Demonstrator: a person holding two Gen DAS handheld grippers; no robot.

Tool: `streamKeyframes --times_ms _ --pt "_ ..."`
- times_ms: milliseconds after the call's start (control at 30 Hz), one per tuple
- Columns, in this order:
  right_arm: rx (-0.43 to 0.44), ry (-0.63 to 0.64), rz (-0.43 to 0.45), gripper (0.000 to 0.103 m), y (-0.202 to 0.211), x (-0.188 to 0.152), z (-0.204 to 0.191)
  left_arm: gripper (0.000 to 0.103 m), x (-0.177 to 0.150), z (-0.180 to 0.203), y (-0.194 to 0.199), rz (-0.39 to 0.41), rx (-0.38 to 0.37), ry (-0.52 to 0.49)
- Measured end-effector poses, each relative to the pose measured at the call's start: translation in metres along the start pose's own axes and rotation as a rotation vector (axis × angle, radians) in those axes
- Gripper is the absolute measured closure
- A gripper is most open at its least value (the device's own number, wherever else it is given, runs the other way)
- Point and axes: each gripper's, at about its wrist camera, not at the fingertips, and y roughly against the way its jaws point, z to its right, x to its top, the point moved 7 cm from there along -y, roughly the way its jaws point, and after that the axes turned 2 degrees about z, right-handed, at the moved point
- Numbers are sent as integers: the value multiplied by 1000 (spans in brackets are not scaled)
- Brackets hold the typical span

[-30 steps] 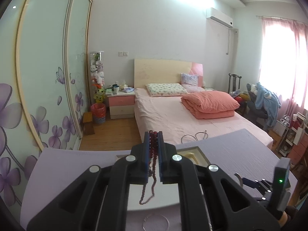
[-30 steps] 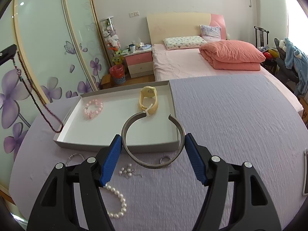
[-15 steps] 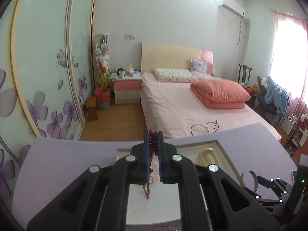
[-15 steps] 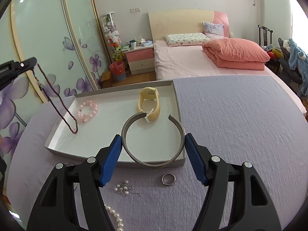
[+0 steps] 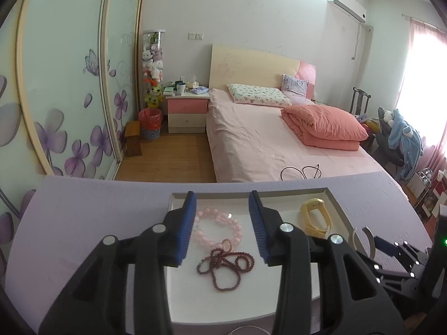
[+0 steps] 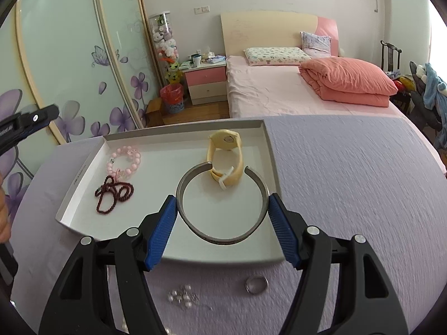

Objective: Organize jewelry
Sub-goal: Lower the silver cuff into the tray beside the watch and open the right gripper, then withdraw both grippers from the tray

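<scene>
Both cameras sit on the grippers and look forward and down, close over the purple table. The left one looks from the tray's (image 5: 339, 209) left side, the right one from its near side. Both see the tray (image 6: 268, 142) and bed (image 5: 251, 139).

A tray (image 6: 268, 150) is set on the table (image 6: 349, 195), towards its far edge. In the tray's left part a bracelet (image 6: 125, 162) is laid, with a necklace (image 6: 114, 192) touching it on the near side. A watch (image 6: 226, 162) is placed by the tray's far right corner. Before the tray's near edge, a ring (image 6: 256, 284) and a pearl cluster (image 6: 183, 298) are laid on the table.
</scene>
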Motion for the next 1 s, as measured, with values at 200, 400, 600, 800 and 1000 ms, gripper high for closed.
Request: streamKeyframes --times_ms 200,400,600,800,1000 --pt "-9 47 -24 35 -29 9 -13 56 -12 -16 -7 -18 9 21" --pt "-24 85 -78 35 -59 11 -21 54 -27 -31 -15 -48 16 29" --pt "-68 88 -110 33 -72 9 -16 51 -35 -41 -19 -61 26 37" --pt "-61 73 -39 20 -41 14 -12 47 -41 -48 -10 -61 33 45" --pt "-7 40 16 20 5 9 -8 46 -54 -55 18 -47 28 59"
